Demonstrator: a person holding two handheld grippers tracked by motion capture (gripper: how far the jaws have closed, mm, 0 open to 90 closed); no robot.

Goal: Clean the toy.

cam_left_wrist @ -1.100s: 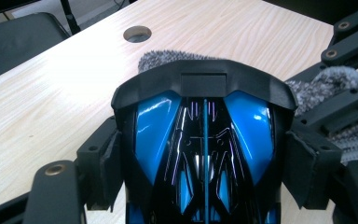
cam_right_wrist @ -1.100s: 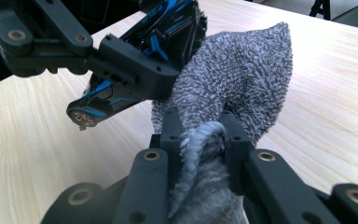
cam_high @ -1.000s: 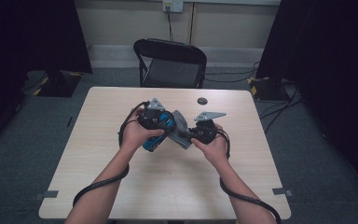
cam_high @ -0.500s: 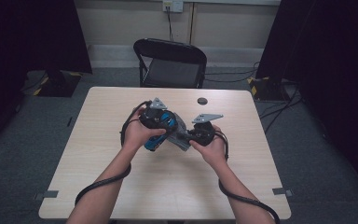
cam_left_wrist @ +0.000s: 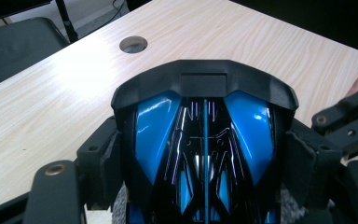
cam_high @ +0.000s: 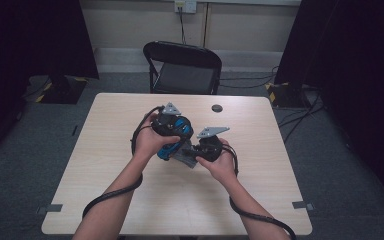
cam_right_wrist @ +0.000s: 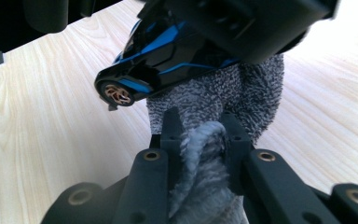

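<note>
From the high view, the left gripper (cam_high: 172,131) holds a blue and black toy car (cam_high: 171,145) above the middle of the bench (cam_high: 130,190), while the right gripper (cam_high: 200,150) pinches a grey cloth (cam_high: 184,158) under it.

In the left gripper view, the jaws clamp the toy car (cam_left_wrist: 204,158) by its flanks; the glossy shell looks hard, light and likely slippery.

In the right gripper view, narrow jaws grip the cloth (cam_right_wrist: 200,172), soft and nubby, best taken by a bunched fold.
</note>
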